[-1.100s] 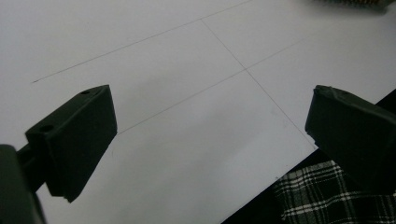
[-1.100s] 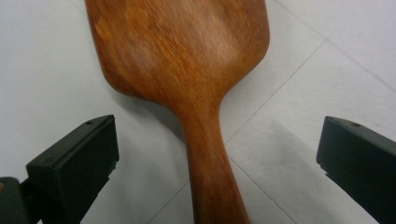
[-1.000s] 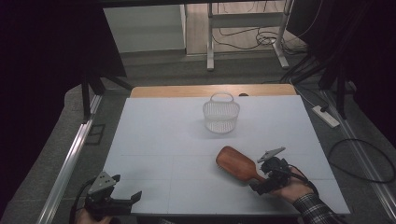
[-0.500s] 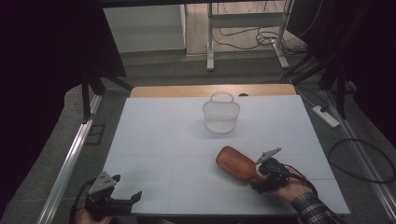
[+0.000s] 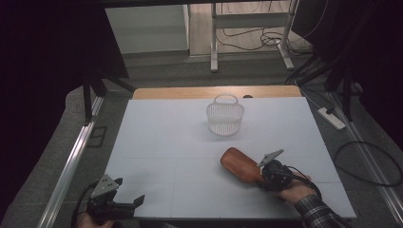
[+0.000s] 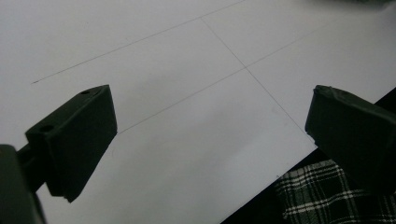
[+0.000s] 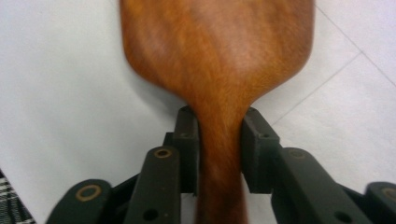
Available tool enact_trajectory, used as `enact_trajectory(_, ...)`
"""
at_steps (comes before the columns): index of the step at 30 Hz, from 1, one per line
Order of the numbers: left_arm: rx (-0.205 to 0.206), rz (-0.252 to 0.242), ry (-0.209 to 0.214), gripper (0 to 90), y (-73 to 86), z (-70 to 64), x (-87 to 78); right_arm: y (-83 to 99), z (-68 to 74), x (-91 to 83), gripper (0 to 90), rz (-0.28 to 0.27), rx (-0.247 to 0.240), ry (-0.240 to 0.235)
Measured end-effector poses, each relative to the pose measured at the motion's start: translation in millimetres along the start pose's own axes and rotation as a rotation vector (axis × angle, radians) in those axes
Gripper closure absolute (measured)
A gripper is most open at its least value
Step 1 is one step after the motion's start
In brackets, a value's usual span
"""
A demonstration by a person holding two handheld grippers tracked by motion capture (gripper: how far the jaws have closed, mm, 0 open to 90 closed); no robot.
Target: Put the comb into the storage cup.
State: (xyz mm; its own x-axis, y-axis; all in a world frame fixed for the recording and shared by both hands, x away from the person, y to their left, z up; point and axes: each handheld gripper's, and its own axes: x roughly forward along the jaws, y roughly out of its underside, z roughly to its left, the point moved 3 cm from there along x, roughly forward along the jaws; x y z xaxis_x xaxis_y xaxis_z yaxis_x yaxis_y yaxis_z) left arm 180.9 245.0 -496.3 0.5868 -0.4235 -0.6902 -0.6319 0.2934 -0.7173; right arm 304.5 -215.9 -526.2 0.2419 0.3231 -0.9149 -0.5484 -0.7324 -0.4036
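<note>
A brown wooden paddle brush (image 5: 240, 165) lies on the white table top (image 5: 180, 142), right of centre near the front. My right gripper (image 5: 264, 176) is shut on its handle; in the right gripper view both jaws press the narrow neck of the wooden brush (image 7: 219, 60), and the gripper (image 7: 220, 140) points at the wide head. A white wire basket (image 5: 225, 116) stands upright toward the back centre. At the table's front left corner my left gripper (image 5: 127, 205) is open, and in the left gripper view that gripper (image 6: 210, 126) has bare table top between its jaws.
A wooden strip (image 5: 214, 91) edges the table's far side. Metal rails run along the left (image 5: 71, 161) and the right. A power strip (image 5: 331, 118) and cables lie on the floor at the right. A plaid sleeve (image 6: 327, 196) shows below the table edge.
The right gripper with the brush has shifted very slightly; the left gripper has stayed still and open.
</note>
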Motion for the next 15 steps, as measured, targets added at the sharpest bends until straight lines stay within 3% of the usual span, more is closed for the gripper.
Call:
enact_trajectory(10,0.008,0.023,-0.011,2.5,-0.8,-0.9,2.3,1.2,2.6,-2.2,71.9,-0.026,-0.001,0.008)
enact_trajectory(15,0.021,0.045,0.008,0.6,-1.9,-1.6,4.1,0.9,3.7,-4.1,71.9,-0.042,-0.004,0.022)
